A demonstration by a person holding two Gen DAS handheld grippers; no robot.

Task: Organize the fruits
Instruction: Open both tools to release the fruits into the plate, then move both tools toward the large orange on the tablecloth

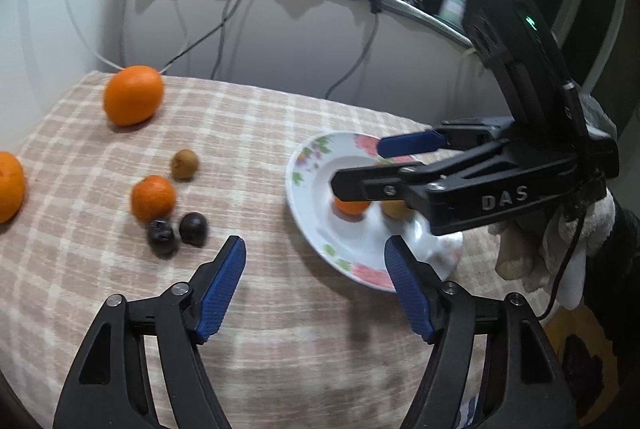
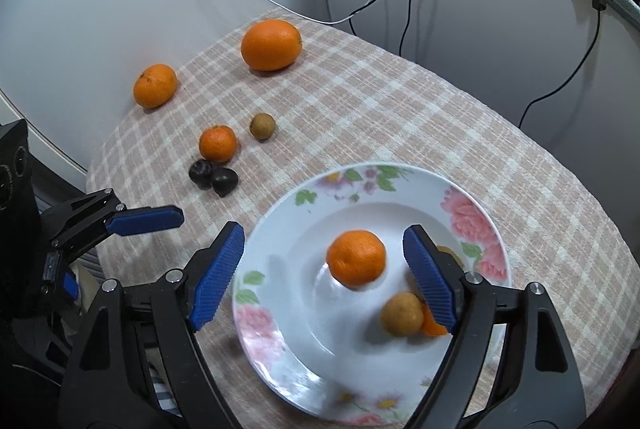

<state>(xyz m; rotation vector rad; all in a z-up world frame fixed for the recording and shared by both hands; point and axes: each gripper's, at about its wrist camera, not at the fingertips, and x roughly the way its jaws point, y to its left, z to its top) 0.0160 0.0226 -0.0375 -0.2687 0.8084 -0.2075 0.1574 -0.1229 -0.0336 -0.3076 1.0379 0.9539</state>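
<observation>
I'm seeing a dimpled, round tangerine (image 2: 356,258) sitting loose on the glossy floral plate (image 2: 472,213); my right gripper (image 2: 324,273) and left gripper (image 1: 314,285) are both hanging spread, gripping nothing.

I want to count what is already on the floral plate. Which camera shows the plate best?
The right wrist view: the floral plate lies almost whole below it, with a mandarin and a yellowish fruit plainly visible inside. In the left wrist view the plate is seen obliquely, and the right gripper covers much of it.
</observation>
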